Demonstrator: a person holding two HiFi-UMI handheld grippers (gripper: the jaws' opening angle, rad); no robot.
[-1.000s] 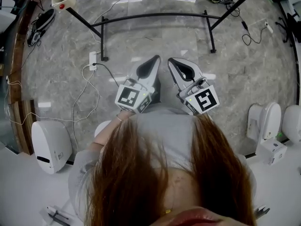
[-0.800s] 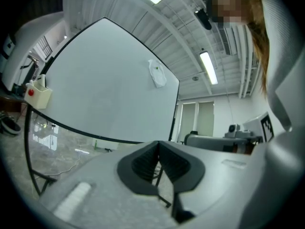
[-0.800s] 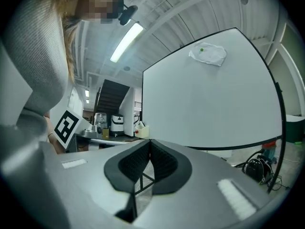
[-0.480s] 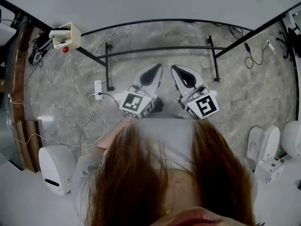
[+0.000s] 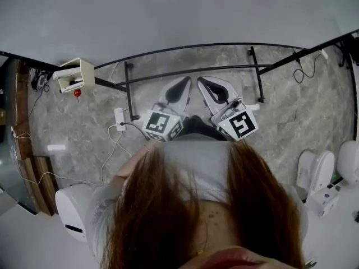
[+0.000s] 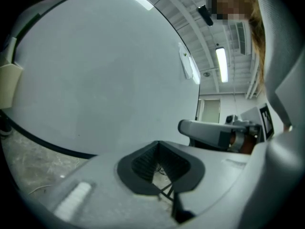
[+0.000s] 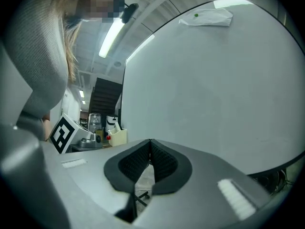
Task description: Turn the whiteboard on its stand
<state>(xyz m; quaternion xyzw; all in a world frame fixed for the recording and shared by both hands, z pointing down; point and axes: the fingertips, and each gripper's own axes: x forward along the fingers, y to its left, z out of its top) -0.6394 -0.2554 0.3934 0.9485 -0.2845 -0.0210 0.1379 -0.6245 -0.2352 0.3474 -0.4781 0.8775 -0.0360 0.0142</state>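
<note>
The whiteboard fills the top of the head view as a plain grey face, and its black stand's floor bar runs just below it. My left gripper and right gripper are held side by side, pointing at the board's lower edge, close above the floor bar. Both are shut with nothing between the jaws. In the left gripper view the board looms ahead of the closed tips. In the right gripper view the board stands right of the closed tips. Whether either tip touches the board is unclear.
A cream box with a red knob hangs at the stand's left end. A white power strip and cables lie on the stone floor. White machines stand at lower left and right. The stand's black legs flank the grippers.
The person has walked toward the whiteboard with both grippers held out; the board's face has come into view and now covers the top, and the stand's bar is close ahead of the tips.
</note>
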